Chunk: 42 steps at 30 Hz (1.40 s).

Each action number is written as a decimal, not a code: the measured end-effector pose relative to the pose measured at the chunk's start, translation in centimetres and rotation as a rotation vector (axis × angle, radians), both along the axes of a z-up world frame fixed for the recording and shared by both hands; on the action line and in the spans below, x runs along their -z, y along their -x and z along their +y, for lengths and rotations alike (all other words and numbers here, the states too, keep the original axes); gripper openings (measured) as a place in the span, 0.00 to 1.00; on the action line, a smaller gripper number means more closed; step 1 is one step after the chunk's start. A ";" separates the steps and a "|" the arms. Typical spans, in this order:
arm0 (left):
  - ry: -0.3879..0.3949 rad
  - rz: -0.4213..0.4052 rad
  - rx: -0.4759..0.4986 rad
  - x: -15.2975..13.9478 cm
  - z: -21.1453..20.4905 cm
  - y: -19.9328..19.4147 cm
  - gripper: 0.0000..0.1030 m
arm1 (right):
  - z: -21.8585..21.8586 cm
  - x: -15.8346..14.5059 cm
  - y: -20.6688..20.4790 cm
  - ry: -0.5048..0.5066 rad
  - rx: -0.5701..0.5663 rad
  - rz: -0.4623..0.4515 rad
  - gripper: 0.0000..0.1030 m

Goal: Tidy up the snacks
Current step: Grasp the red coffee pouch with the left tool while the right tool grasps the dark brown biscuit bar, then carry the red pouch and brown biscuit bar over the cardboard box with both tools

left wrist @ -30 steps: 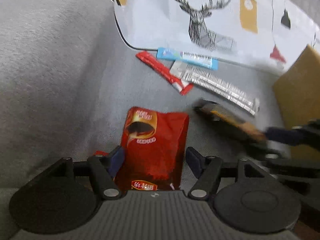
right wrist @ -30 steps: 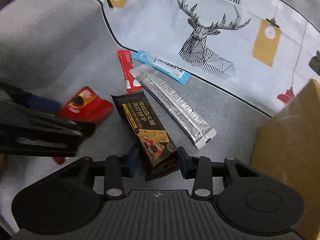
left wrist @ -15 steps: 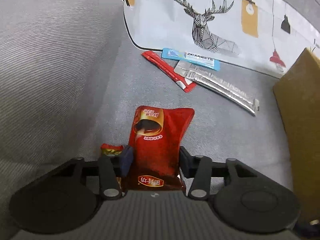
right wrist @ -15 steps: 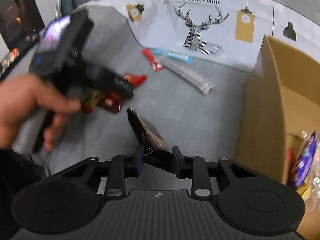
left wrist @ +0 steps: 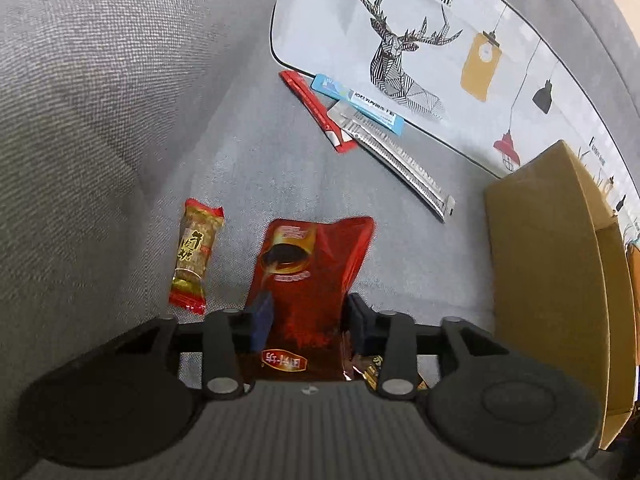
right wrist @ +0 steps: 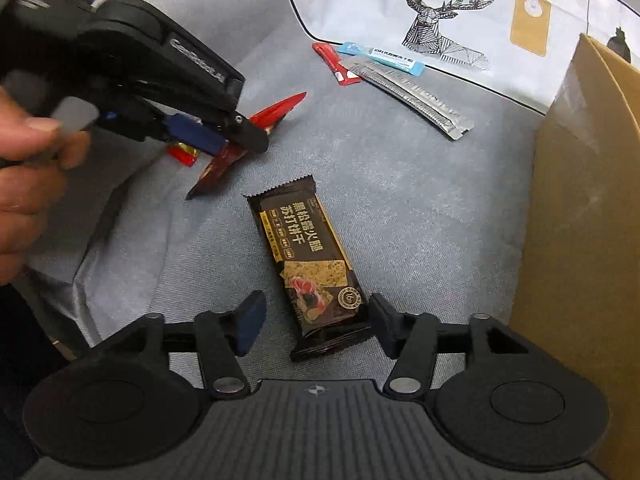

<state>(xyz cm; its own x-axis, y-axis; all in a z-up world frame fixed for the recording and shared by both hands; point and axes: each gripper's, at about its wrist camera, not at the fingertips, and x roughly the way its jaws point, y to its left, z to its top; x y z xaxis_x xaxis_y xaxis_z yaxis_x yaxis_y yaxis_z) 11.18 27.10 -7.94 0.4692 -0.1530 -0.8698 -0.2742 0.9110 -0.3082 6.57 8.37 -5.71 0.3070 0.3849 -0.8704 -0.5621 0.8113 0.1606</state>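
Note:
My left gripper (left wrist: 308,312) has a red coffee pouch (left wrist: 316,264) between its pads. In the right wrist view the left gripper (right wrist: 224,148) holds that red pouch (right wrist: 276,114) tilted off the grey sofa, and its jaws are easing open. A dark cracker bar (right wrist: 308,256) lies flat on the sofa between the fingers of my right gripper (right wrist: 316,316). Those jaws are opening and the left pad (right wrist: 250,320) stands apart from the bar. A cardboard box (right wrist: 580,200) stands to the right.
A red and gold candy (left wrist: 196,252) lies left of the pouch. A red stick (left wrist: 316,112), a blue sachet (left wrist: 360,100) and a silver stick (left wrist: 400,160) lie by the deer-print cushion (left wrist: 400,40). A person's hand (right wrist: 24,184) grips the left tool.
The right gripper let go of the dark bar, which now lies flat on the sofa. The left gripper closed on the red pouch and raised it, uncovering the candy beside it.

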 end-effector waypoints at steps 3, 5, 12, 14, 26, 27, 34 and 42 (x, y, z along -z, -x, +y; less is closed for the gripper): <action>-0.033 0.003 -0.027 0.0 -0.3 0.1 0.72 | 0.1 0.3 -0.1 0.017 -0.002 -0.004 0.59; -0.060 -0.004 -0.039 -0.1 -0.5 -0.1 0.74 | 0.1 0.5 -0.2 0.027 -0.003 -0.004 0.52; -0.147 0.010 -0.032 0.1 -1.7 -0.6 0.83 | -0.5 0.1 0.5 0.064 0.041 -0.040 0.41; -0.167 0.024 -0.018 0.4 -2.2 -0.8 0.83 | -0.9 -0.1 0.7 0.082 0.083 -0.037 0.41; -0.181 0.094 -0.074 2.5 -3.0 -2.2 0.84 | -0.8 -0.2 0.4 0.033 0.097 -0.015 0.57; -0.198 0.096 -0.067 2.6 -3.3 -2.4 0.85 | -0.7 0.0 0.2 0.032 0.093 -0.006 0.57; -0.318 0.104 0.006 3.4 -5.1 -3.2 0.86 | -0.2 0.9 0.0 0.057 0.070 0.001 0.53; -0.400 0.036 0.061 2.2 -6.2 -2.8 0.63 | -1.4 0.2 -0.4 0.036 0.136 -0.034 0.42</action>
